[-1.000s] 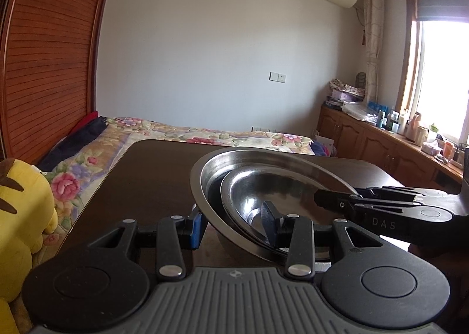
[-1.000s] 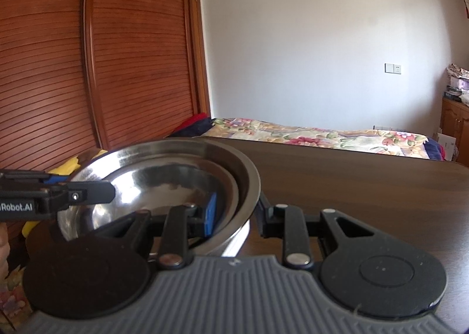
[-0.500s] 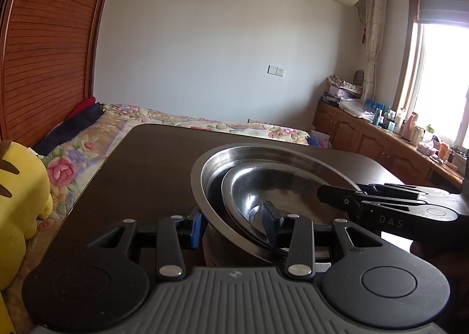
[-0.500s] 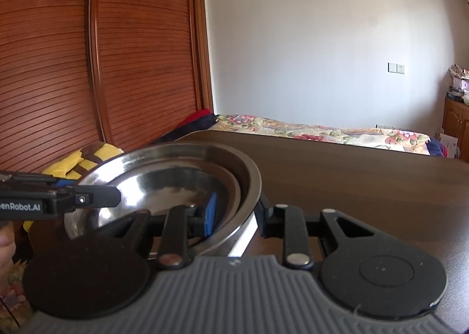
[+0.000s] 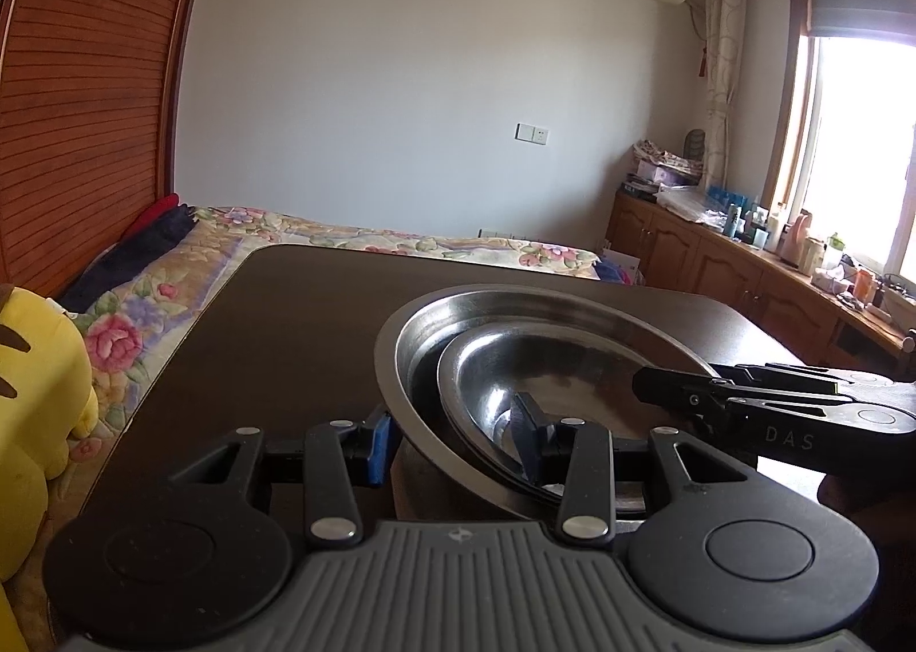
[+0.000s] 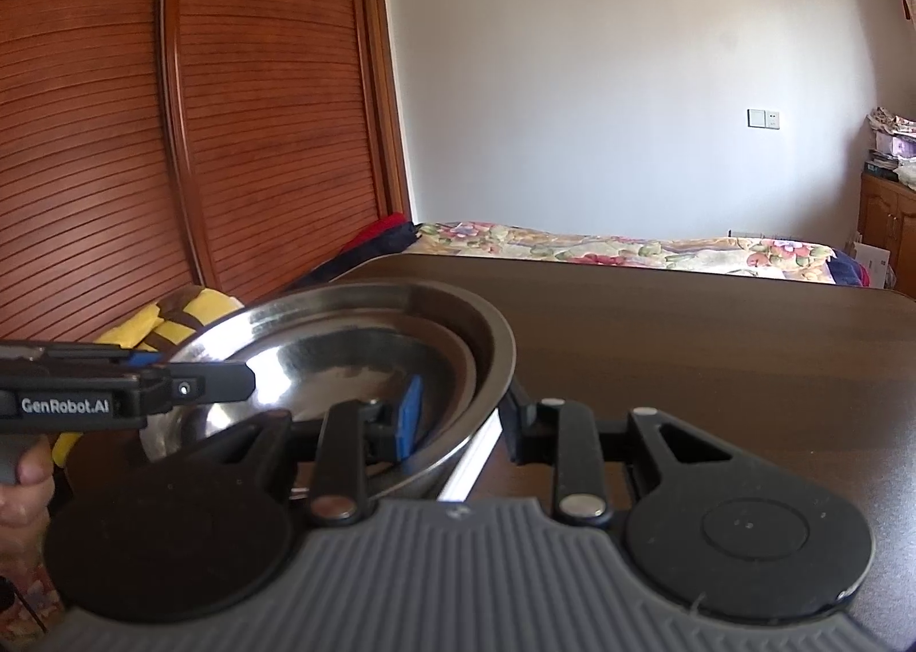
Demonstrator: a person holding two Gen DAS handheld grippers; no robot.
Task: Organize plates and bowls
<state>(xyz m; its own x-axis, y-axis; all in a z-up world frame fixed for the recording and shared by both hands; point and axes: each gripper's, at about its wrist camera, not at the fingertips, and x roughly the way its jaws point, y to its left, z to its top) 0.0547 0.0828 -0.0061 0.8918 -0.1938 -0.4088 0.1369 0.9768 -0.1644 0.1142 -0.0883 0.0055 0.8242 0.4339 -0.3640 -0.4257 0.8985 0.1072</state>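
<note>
— Where are the steel bowls?
— Nested, small bowl [image 5: 549, 383] inside large bowl [image 5: 515, 308], over the table [image 5: 275, 331] near its left edge.
— Held how?
— Left hand-held gripper [image 5: 452, 437] and right hand-held gripper [image 6: 464, 414] each clamp the rims on opposite sides.

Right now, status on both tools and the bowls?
Left tool and right tool each straddle the big bowl's rim. Small bowl nested inside. Table ahead bare.

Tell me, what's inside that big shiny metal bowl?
A smaller, shallow steel dish is nested inside the large stainless steel bowl, off toward one side. One finger of each tool reaches in over the rims. Anything beneath the dish is covered.
</note>
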